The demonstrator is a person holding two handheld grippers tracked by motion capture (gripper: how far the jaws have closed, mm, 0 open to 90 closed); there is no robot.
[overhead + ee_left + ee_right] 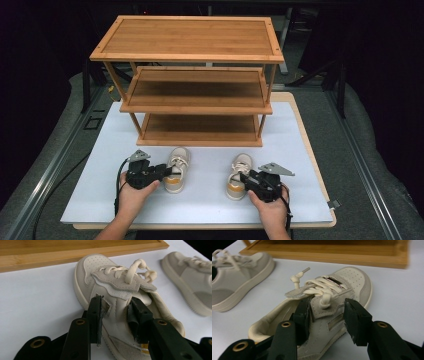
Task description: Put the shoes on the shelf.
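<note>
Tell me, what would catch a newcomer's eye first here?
Probably the wooden three-tier rack at the far side of the white table, its shelves bare. In front of it lie two small cream shoes, toes toward the rack: the left gripper has its jaws around the side of the left shoe, and the right gripper straddles the right shoe.

Left tool [167, 172] clamped, right tool [244, 179] part-open.

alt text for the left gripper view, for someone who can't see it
The left gripper has its two black jaws around the side wall of a cream shoe lying on a white table, one jaw outside and one inside the opening. A second shoe sits at the right, and a wooden shelf edge runs behind.
</note>
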